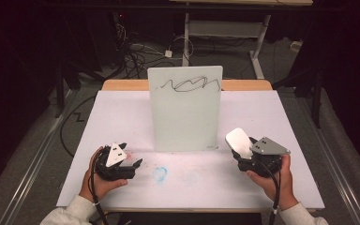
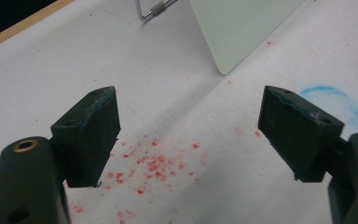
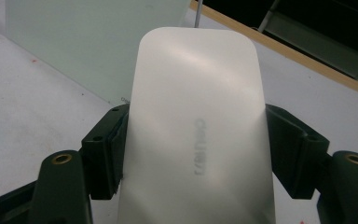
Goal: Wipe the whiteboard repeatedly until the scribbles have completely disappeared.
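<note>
You are working over a broad white table [image 1: 272,117], matte and flat, its wooden back edge showing behind the sheet. Standing upright at mid-table is a smooth, glossy whiteboard [image 1: 185,112] with rounded corners and a black scribble [image 1: 187,85] near its top; bare surface is lying open on both sides of it. Your right gripper [image 1: 242,151] is clamping a white eraser [image 3: 198,130], a smooth rounded-rectangle slab pressed between both jaws, held just beside the board's lower right corner. Your left gripper [image 1: 130,160] is resting with jaws spread wide and nothing between them, over scattered red crumbs [image 2: 151,163], near a faint blue ring smudge [image 1: 160,173].
</note>
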Demonstrator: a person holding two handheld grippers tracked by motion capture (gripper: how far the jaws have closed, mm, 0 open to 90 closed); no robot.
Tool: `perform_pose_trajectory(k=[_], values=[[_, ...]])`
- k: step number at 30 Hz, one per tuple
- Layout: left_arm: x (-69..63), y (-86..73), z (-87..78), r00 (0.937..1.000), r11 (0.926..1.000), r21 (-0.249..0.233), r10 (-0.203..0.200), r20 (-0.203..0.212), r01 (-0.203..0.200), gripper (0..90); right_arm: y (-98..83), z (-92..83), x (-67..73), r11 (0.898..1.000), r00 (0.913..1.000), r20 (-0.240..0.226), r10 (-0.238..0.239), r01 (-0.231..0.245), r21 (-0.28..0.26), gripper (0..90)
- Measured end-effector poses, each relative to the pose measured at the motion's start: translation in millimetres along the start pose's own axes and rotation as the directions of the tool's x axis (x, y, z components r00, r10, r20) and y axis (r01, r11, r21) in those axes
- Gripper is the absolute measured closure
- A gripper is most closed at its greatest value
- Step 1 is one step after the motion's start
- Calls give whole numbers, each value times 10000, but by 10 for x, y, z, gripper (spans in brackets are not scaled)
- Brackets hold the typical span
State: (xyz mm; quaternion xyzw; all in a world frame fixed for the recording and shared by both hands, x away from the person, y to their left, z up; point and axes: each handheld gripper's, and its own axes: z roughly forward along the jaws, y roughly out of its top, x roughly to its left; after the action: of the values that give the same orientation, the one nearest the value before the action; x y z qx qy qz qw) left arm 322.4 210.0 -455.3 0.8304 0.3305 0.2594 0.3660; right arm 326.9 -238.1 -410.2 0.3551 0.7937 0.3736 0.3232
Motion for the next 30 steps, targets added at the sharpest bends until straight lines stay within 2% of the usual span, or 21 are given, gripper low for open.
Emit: perform_pose_trajectory(k=[9, 10, 11, 12, 13, 14, 17, 19, 20, 21, 22, 24, 26, 28, 30], values=[[-9, -13, 18, 10000, 9999, 102, -30, -9, 30, 202, 72, 60, -35, 9991, 9996, 71, -282, 284, -299, 306], [-13, -13, 17, 10000, 10000, 76, -36, -1, 36, 202, 115, 63, -42, 9982, 9986, 349, -406, 420, -432, 306], [-18, -9, 20, 10000, 10000, 46, -55, 15, 55, 202, 115, 63, -42, 9982, 9986, 349, -406, 420, -432, 306], [-19, -3, 22, 10000, 10000, 70, -27, 15, 27, 202, 193, 66, -56, 9952, 9960, 653, -615, 661, -716, 306], [-21, 2, 27, 10000, 10000, 55, -30, 26, 30, 202, 193, 66, -56, 9952, 9960, 653, -615, 661, -716, 306], [-25, 12, 31, 10000, 10000, 37, -6, 72, 6, 202, 278, 84, -70, 9923, 9930, 938, -723, 810, -932, 306], [-44, 34, 61, 9999, 10000, -30, 62, 110, -62, 202, 360, 112, -76, 9885, 9890, 1151, -933, 1058, -1078, 306], [-59, 45, 84, 9999, 9999, -13, 100, 139, -100, 205, 475, 162, -67, 9831, 9827, 1455, -1144, 1330, -1257, 306], [-64, 51, 91, 9997, 9999, -26, 122, 193, -122, 208, 527, 190, -60, 9787, 9784, 1623, -1278, 1510, -1392, 306], [-72, 54, 92, 9997, 9998, -67, 193, 180, -192, 208, 623, 248, -20, 9710, 9697, 1951, -1468, 1789, -1586, 306], [-78, 56, 90, 9996, 9997, -91, 243, 159, -241, 208, 623, 248, -20, 9710, 9697, 1951, -1468, 1789, -1586, 306], [-80, 50, 83, 9995, 9996, -134, 255, 162, -253, 208, 711, 302, 35, 9647, 9645, 2074, -1637, 2005, -1707, 306], [-76, 36, 75, 9997, 9996, -130, 252, 11, -252, 208, 796, 348, 64, 9596, 9643, 2004, -1733, 2111, -1862, 306], [-54, 22, 65, 9995, 9993, -206, 304, -87, -305, 209, 924, 411, 68, 9542, 9599, 2153, -1797, 2233, -1991, 306], [-35, 2, 52, 9995, 9994, -196, 271, -135, -273, 211, 1007, 455, 37, 9549, 9588, 2333, -1618, 2118, -2082, 306]])
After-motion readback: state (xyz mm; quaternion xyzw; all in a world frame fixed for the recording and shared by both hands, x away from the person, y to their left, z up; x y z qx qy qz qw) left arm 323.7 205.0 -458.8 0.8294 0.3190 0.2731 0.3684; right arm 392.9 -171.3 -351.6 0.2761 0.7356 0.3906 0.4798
